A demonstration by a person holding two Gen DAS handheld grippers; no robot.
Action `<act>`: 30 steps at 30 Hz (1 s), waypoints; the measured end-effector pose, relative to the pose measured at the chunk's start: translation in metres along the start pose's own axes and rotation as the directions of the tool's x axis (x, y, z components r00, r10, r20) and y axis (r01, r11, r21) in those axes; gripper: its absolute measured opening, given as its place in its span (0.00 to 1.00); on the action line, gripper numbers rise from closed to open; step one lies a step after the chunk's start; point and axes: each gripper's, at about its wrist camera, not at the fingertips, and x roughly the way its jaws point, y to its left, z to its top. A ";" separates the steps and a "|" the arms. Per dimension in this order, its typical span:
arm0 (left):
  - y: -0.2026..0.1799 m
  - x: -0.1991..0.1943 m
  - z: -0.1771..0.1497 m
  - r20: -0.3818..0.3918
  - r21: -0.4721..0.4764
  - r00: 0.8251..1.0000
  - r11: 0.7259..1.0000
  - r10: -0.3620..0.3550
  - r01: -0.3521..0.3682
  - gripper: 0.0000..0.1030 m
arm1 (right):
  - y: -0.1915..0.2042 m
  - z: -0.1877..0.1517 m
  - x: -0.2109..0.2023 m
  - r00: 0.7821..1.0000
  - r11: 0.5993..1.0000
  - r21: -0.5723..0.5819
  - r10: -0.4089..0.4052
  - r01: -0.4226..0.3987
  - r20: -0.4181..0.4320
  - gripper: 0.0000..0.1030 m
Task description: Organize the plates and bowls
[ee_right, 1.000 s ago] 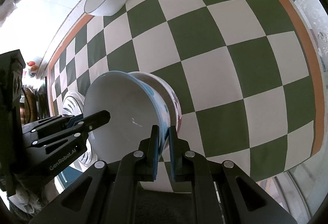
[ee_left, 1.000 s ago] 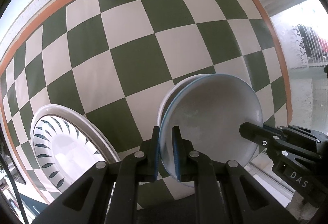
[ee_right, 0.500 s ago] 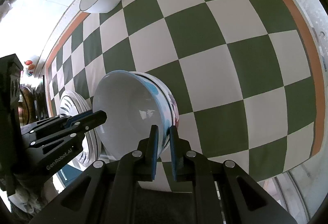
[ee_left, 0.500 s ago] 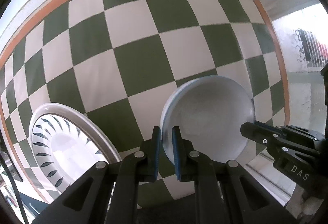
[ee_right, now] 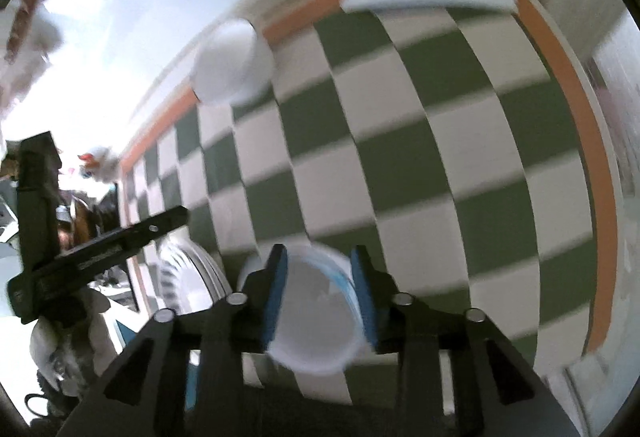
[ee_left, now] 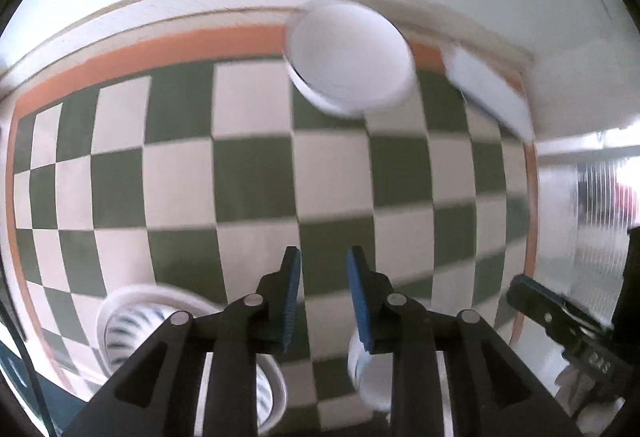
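The blue-rimmed white bowl (ee_right: 316,321) sits nested in another bowl on the checked cloth, below and between the fingers of my right gripper (ee_right: 319,251). Its jaws are opening and the pads stand off the rim. My left gripper (ee_left: 323,253) is opening too, with only cloth between its fingers. An edge of the bowl stack (ee_left: 370,377) shows beside its right finger. A feather-patterned plate (ee_left: 132,325) lies at lower left, also seen as the patterned plate (ee_right: 188,269). A plain white bowl (ee_left: 348,61) stands at the far edge. Both views are blurred.
A folded white cloth (ee_left: 488,93) lies at the far right corner of the green and cream checked tablecloth (ee_left: 256,173) with its orange border. The right gripper (ee_left: 552,313) shows at the right of the left wrist view. The left gripper (ee_right: 120,237) reaches in at the left of the right wrist view.
Both grippers were shut on opposite rims of the blue-rimmed bowl. Now both have let go, opened and drawn up and back, and the bowl rests in the other bowl.
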 end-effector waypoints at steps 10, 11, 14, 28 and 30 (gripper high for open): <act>0.037 0.034 0.087 -0.008 -0.173 0.999 0.984 -0.040 0.038 0.22 | 0.039 0.122 0.057 0.998 0.998 -0.049 0.034 -0.031 0.046 0.38; 0.037 0.036 0.090 -0.010 -0.177 0.999 0.983 -0.041 0.039 0.22 | 0.040 0.130 0.064 0.999 0.998 -0.044 0.035 -0.033 0.041 0.38; 0.034 0.037 0.104 -0.001 -0.180 0.999 0.982 -0.050 0.049 0.22 | 0.041 0.152 0.086 0.999 0.999 -0.027 0.040 -0.039 0.020 0.38; 0.009 0.069 0.141 -0.037 -0.080 0.999 0.996 0.022 -0.025 0.13 | 0.043 0.184 0.132 0.999 0.999 -0.017 0.026 -0.027 -0.026 0.21; 0.005 0.072 0.141 -0.031 -0.070 0.999 0.997 0.032 -0.034 0.13 | 0.046 0.184 0.134 0.999 1.000 -0.026 0.017 -0.017 -0.027 0.13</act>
